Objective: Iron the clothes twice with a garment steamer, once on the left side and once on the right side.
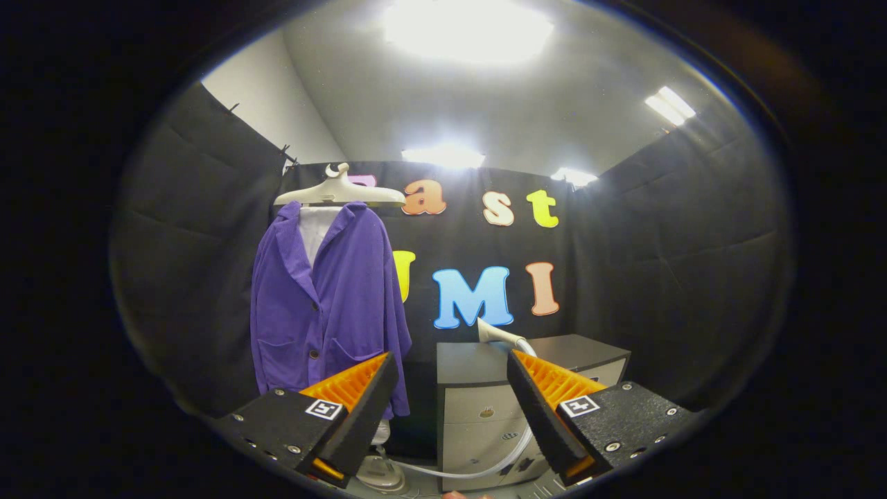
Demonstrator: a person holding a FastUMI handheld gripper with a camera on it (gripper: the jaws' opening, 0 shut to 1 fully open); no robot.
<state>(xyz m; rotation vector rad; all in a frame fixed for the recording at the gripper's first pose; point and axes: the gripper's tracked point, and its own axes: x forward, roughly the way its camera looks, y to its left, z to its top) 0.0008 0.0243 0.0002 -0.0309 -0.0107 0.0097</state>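
The tool (450,388) is spread wide and grips nothing. Beyond its left finger, a purple jacket (326,298) hangs on a pale hanger (339,190) against the booth wall. The steamer head (495,333) rests on a dark-topped cabinet (478,409) beyond the right finger; its hose (478,471) curves down to the base unit (381,475) on the floor. No legible label is visible. Open space separates jacket from cabinet.

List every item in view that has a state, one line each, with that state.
gripper: open, fingers spread wide, holding nothing
purple jacket: hanging on the hanger, buttoned, beyond the left finger
hanger: hooked up against the booth wall, carrying the jacket
steamer head: resting on the cabinet top, untouched
hose: slack, looping down to the steamer base
cabinet: drawers shut
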